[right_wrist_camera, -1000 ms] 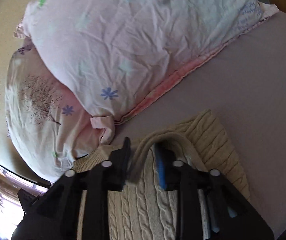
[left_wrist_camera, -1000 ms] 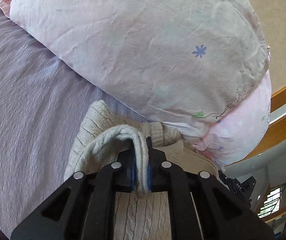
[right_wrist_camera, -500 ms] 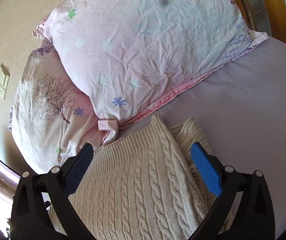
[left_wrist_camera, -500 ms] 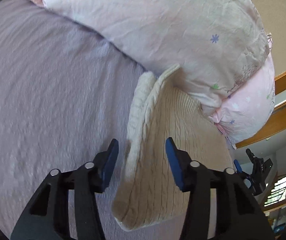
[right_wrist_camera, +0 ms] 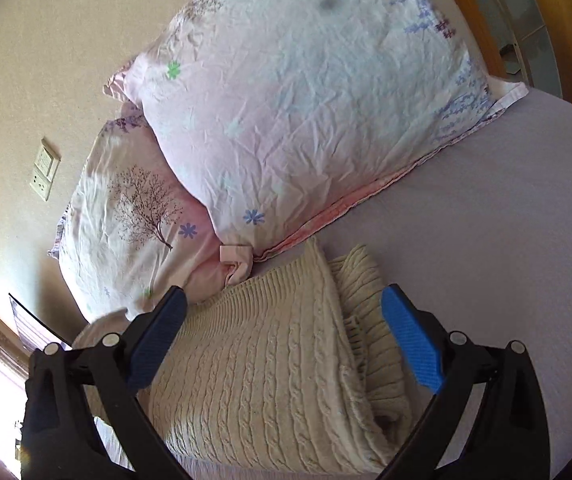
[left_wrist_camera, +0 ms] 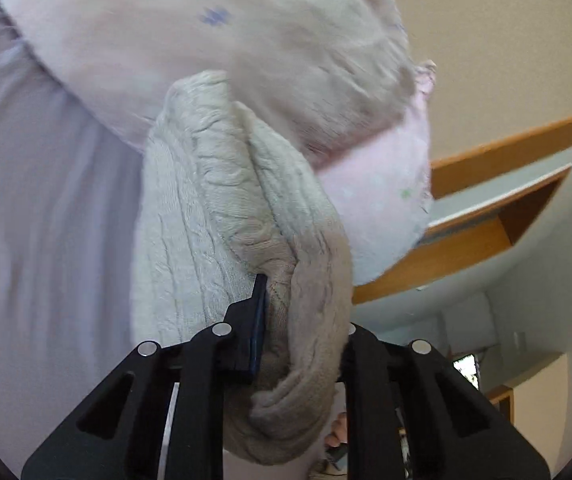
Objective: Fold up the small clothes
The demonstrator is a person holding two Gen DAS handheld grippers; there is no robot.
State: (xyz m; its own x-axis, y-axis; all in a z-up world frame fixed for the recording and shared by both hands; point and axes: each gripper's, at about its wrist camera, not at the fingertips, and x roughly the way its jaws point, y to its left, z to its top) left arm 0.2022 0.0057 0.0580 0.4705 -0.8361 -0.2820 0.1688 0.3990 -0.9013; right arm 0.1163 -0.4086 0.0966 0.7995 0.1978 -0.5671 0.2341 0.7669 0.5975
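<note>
- Left view: the left gripper (left_wrist_camera: 302, 340) is clamped on a thick bundle of the cream cable-knit sweater (left_wrist_camera: 214, 216), which rises through mid-frame against the pillow (left_wrist_camera: 246, 40); the frame is blurred.
- Right view: the sweater (right_wrist_camera: 270, 360) lies in the lower centre on the lilac sheet (right_wrist_camera: 506, 220), just below two floral pillows, folded into a layered stack.
- Right view: the right gripper (right_wrist_camera: 282, 340) hangs over the stack, blue pads wide apart, holding nothing.
- Progress, judged: folding looks largely done; tidying or moving the stack probably remains.
</note>
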